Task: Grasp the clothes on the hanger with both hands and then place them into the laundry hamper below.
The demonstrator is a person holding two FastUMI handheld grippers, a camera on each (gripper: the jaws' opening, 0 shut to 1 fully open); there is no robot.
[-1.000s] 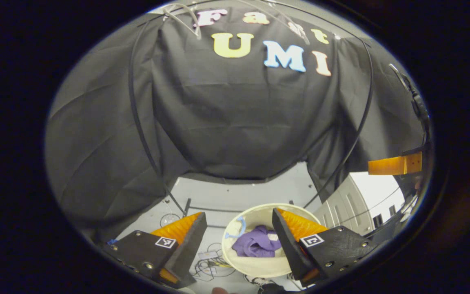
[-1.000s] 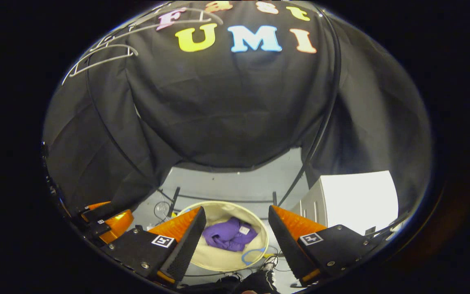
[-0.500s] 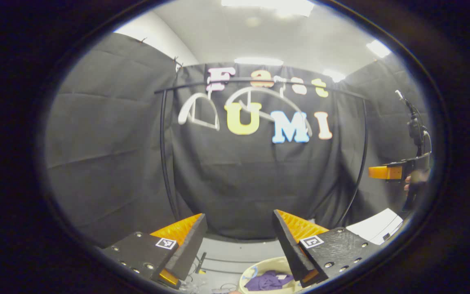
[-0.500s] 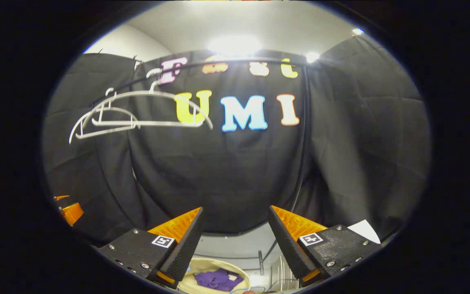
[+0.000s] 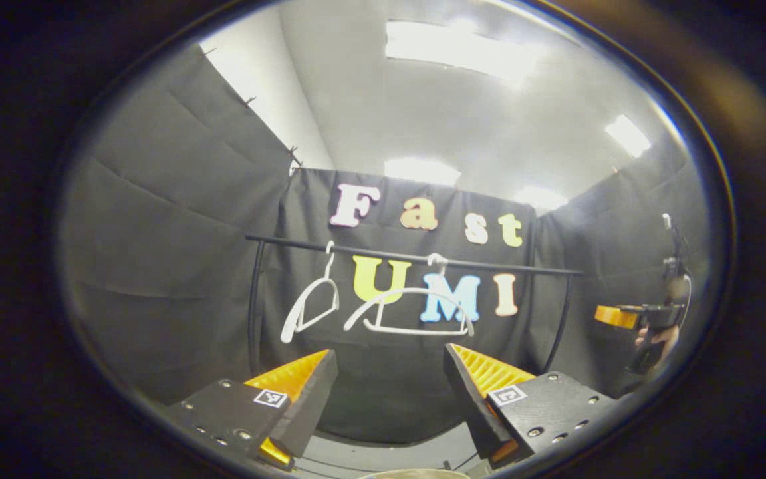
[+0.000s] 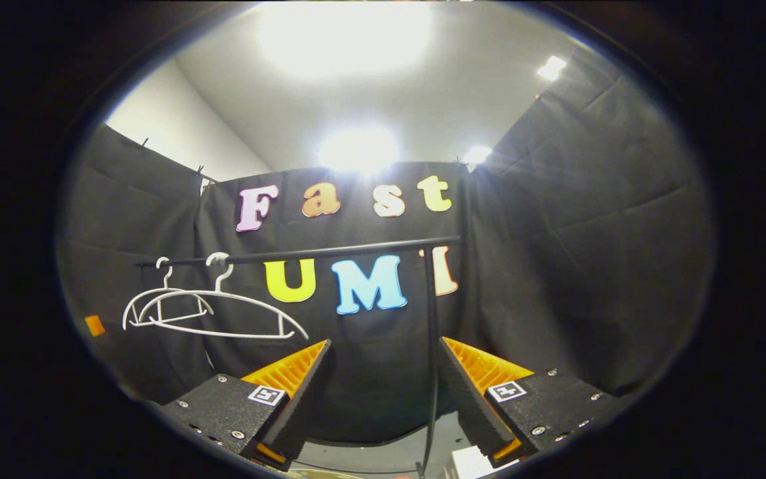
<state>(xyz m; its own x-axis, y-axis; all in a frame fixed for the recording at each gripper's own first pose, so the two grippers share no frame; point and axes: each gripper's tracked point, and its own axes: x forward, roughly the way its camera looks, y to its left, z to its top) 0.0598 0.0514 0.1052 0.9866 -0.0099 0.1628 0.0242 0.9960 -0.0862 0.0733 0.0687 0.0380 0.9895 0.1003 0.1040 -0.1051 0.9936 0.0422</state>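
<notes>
Both cameras have swung up off the floor in the last second, and the purple garment that lay in the hamper has dropped out of sight, with just a pale sliver of the hamper rim (image 5: pixel 416 474) left at the bottom of the left gripper view. That reads as job done: the clothes sit in the hamper below and both tools are lifting away level with the rail (image 5: pixel 416 257). Counting from the left along that rail, there are two white hangers, the turned one (image 5: pixel 310 303) and the broadside one (image 5: pixel 413 313), both bare. The left gripper (image 5: pixel 389 399) has its jaws spread wide, holding nothing. Off at the right edge a hand (image 5: pixel 655 336) carries the other tool. The right gripper (image 6: pixel 383 392) is likewise wide apart and empty. Two grippers, two hangers (image 6: pixel 213 309), one rail, no garment hanging.
</notes>
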